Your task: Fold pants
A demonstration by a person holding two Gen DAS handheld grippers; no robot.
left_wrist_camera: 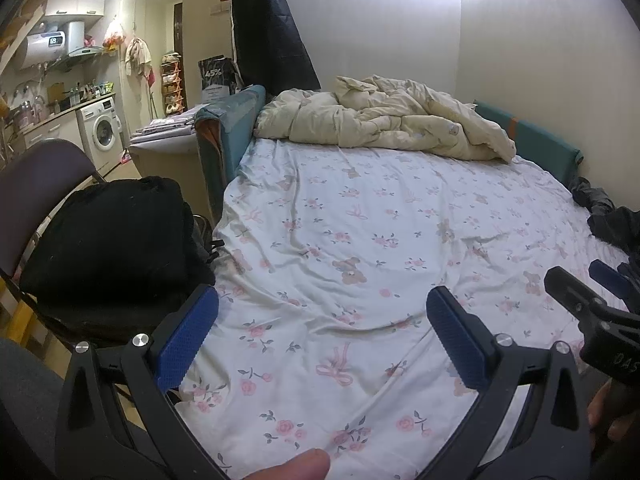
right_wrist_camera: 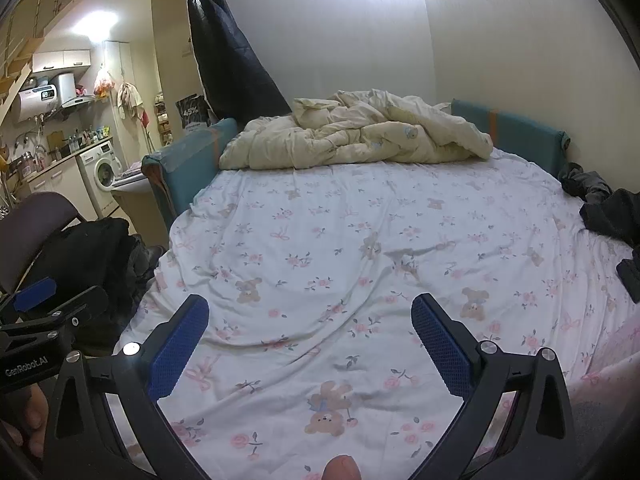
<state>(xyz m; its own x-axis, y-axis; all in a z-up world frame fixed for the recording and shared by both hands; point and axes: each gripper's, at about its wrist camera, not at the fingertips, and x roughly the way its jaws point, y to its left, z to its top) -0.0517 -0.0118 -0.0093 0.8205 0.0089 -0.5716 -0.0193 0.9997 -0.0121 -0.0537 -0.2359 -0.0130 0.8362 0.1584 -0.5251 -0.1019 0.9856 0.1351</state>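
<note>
Floral bed sheet (right_wrist_camera: 320, 240) lies bare beneath the left gripper (left_wrist_camera: 322, 334) and right gripper (right_wrist_camera: 310, 340), jaws wide, empty. Dark pants (right_wrist_camera: 612, 212) lie crumpled far right of the jaws; grabbing one layer risks twisting.

The left gripper (left_wrist_camera: 320, 328) is hovering above the floral bedsheet (left_wrist_camera: 360, 240), its blue fingers (left_wrist_camera: 188, 336) spreading wide with nothing between them. The right gripper (left_wrist_camera: 600, 280) is poking in at the right edge. Dark fabric, possibly the pants (left_wrist_camera: 608, 212), is lying crumpled beyond it. A cream duvet (left_wrist_camera: 380, 120) is bunching near the far end.
</note>
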